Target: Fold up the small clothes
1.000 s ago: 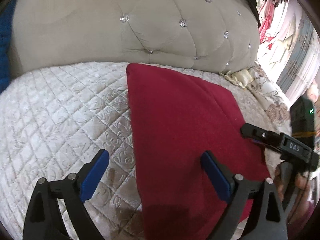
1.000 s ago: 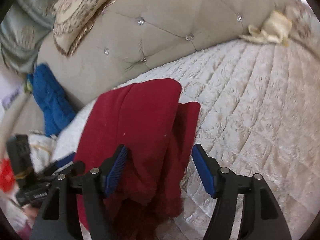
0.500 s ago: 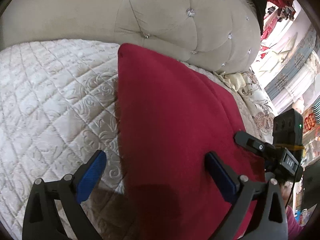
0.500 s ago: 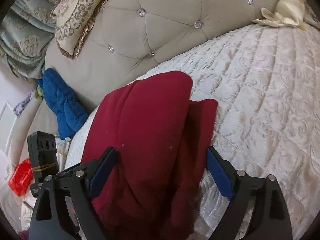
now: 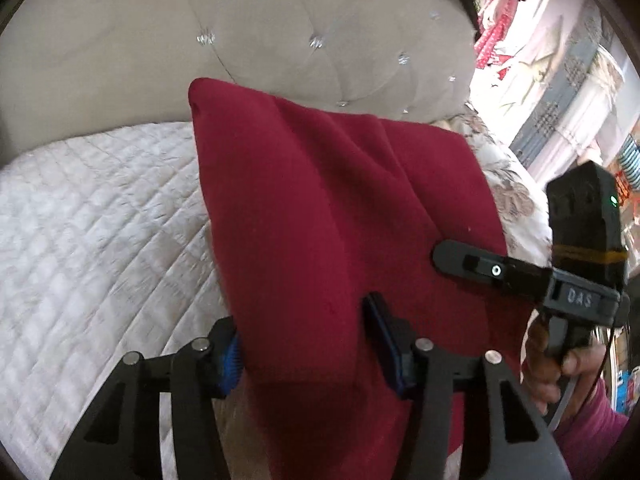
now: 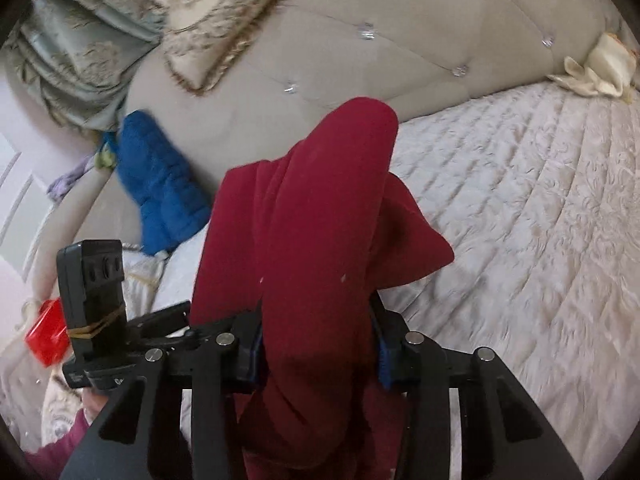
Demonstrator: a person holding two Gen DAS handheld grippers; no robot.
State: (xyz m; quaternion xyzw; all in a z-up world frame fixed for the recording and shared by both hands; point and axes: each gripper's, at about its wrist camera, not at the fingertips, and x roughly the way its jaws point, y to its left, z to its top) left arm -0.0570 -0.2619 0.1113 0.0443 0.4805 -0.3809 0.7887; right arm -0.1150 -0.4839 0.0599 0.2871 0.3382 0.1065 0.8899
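A dark red garment is bunched up and raised off the white quilted bed. My left gripper has its jaws closing, and both blue pads press a thick fold at the garment's near edge. In the right wrist view the same red garment rises in a rolled hump. My right gripper is closing too, its pads squeezing the cloth from both sides. The right gripper's black finger lies against the garment's right side. The left gripper's body shows at the left.
A beige tufted headboard curves behind the bed, with a fringed pillow on top. A blue padded item and a red object lie to the left. A cream cloth sits at the far right. A hand holds the right gripper.
Both grippers stood wide open over the flat garment; now each has closed on a fold of it. The garment has bunched and lifted off the quilt.
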